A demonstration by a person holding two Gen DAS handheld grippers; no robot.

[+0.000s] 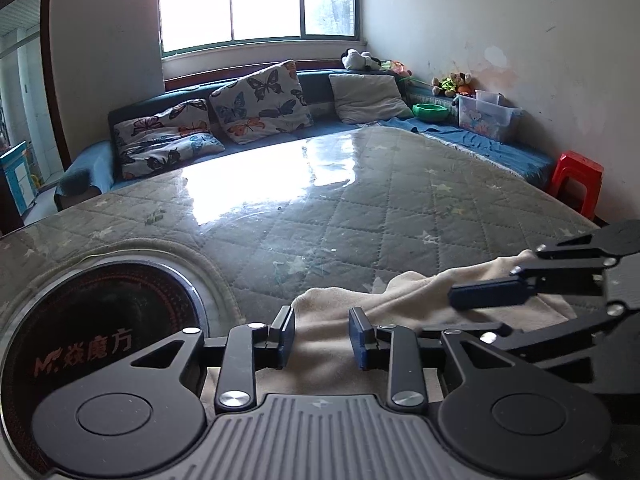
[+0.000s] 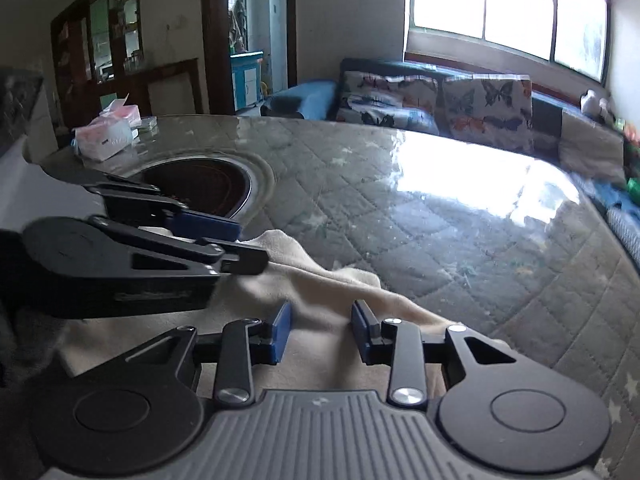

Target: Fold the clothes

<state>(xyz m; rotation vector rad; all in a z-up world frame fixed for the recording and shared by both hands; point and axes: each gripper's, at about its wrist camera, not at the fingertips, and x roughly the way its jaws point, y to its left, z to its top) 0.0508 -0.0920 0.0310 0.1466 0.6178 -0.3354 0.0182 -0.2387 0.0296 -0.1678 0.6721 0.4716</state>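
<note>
Beneath both claws, on quilted desk [image 1: 360, 208]: rumpled cream garment [image 1: 400, 300], near edge. Left claw [image 1: 322, 338] and right claw [image 2: 320, 332] spread wide, pinching nothing. Best closed on matching edges, lifted evenly.

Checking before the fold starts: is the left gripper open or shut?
Open. The left gripper has its blue pads apart, with the beige cloth visible between them, not pinched.

Daylight floods in thru the window [image 1: 256, 0], blown out to white, w/ strong glare on the glossy surface [image 1: 256, 184] below it. Room corners dim. Fisheye bends edges, dark vignette at corners. Right wrist view slightly motion-blurred near the window [image 2: 504, 4].
</note>
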